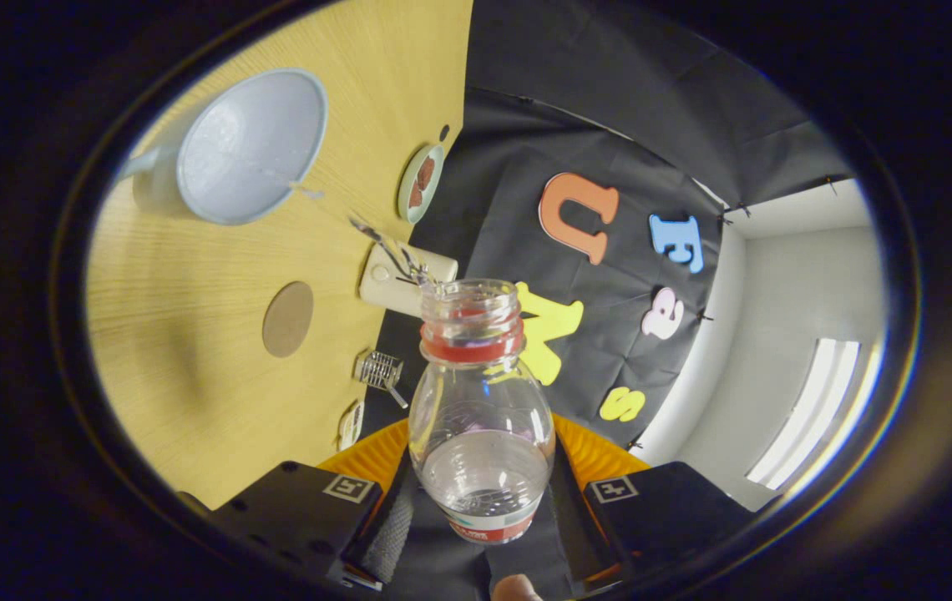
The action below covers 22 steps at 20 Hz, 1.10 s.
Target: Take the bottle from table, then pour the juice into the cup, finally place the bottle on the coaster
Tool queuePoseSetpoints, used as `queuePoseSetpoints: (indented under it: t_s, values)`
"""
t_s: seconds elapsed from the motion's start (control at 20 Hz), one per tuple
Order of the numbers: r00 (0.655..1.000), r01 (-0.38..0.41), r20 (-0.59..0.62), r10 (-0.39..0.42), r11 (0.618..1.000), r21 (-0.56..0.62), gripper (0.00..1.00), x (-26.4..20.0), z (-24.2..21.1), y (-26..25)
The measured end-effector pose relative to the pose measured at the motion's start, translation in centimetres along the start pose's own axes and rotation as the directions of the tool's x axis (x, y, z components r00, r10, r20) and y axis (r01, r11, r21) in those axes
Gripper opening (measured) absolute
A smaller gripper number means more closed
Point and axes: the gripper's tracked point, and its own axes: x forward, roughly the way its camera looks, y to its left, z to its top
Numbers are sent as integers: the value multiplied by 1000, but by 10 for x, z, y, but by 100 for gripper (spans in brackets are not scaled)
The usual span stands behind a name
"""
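Between our fingers sits the bottle (pixel 480 417), both pads pressing its lower body, so our gripper (pixel 483 517) is closed on it. Its long axis runs straight ahead from the fingers to the open mouth, and the whole rig is rolled on its side, so the table (pixel 192 376) stands as a wall to our left. A thin stream of liquid (pixel 388 250) leaves the mouth toward the cup (pixel 250 146), which lies far left of the neck, well apart from it. We judge the pour nearly done, as little liquid shows in the bottle. Nearer, left of the neck, lies the round coaster (pixel 288 319), our next goal.
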Motion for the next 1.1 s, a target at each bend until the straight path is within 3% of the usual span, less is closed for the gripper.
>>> queuePoseSetpoints:
  t_s: [1.1]
  values:
    - [996,92,35,-88,988,-123,79,1,7,-39]
